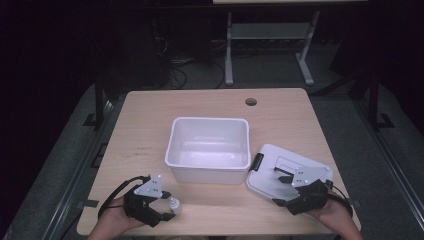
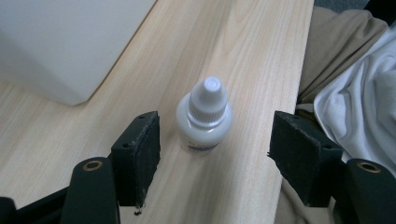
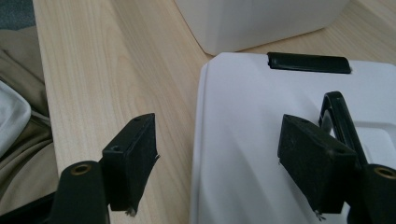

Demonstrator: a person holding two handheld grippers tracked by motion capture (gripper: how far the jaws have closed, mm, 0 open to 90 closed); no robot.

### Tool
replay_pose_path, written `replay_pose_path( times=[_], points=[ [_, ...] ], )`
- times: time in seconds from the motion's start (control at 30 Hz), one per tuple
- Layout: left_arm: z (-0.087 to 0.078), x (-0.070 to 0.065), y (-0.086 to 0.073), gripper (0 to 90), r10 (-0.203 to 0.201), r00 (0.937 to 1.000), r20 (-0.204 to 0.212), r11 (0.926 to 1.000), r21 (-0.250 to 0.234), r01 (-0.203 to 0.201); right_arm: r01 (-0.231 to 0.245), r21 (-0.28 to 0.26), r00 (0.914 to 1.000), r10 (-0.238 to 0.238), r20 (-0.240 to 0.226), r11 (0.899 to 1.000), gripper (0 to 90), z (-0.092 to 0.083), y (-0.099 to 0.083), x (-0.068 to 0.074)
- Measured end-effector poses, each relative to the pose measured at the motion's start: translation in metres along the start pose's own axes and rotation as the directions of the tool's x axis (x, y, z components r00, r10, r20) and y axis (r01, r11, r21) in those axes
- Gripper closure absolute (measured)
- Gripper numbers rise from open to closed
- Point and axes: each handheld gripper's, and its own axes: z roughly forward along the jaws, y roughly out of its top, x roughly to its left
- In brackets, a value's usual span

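A small white dropper bottle (image 1: 174,204) stands upright near the table's front edge, left of centre. My left gripper (image 1: 168,205) is open, one jaw on each side of it. In the left gripper view the bottle (image 2: 205,116) stands between the pads without touching either, and the left gripper (image 2: 217,142) is wide apart. A white bin (image 1: 210,175) sits mid-table with nothing visible inside. Its white lid (image 1: 270,175) lies flat to the right. My right gripper (image 1: 280,187) is open over the lid's near left edge. In the right gripper view the gripper (image 3: 215,158) straddles the edge of the lid (image 3: 252,130).
The light wooden table (image 1: 140,125) has a cable hole (image 1: 251,102) at the back. The lid carries a black latch (image 3: 308,63) and a black handle (image 3: 338,112). The bin's corner (image 2: 60,46) rises just beyond the bottle. The person's clothing (image 2: 355,93) lies past the table's front edge.
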Motion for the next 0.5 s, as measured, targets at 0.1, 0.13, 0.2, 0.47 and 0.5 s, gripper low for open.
replay_pose_path(
  times=[0.1,0.13,0.2,0.47,0.5],
  points=[
    [0.001,0.0,0.003,34.3,0.007,1.0,0.002,1.0,0.007,-0.007,0.001,-0.001,1.0,-0.001,-0.001,1.0,27.6,0.0,0.0,0.0],
    [0.002,0.0,0.004,35.0,0.009,1.0,0.004,0.9999,0.011,-0.009,0.003,-0.002,1.0,-0.003,0.0,1.0,27.6,0.0,0.0,0.0],
    [0.003,0.001,0.006,37.1,0.013,0.9999,0.005,0.9997,0.023,-0.013,-0.001,0.0,1.0,0.001,-0.001,1.0,27.6,0.0,0.0,0.0],
    [0.01,0.0,0.009,41.7,0.025,0.9997,0.004,0.998,0.058,-0.025,0.003,-0.005,1.0,-0.003,0.003,1.0,27.6,-0.001,0.0,0.0],
    [0.011,0.0,0.01,41.7,0.028,0.9996,0.003,0.9976,0.064,-0.028,0.002,-0.005,1.0,-0.002,0.003,1.0,27.6,-0.001,0.0,0.0]
  ],
)
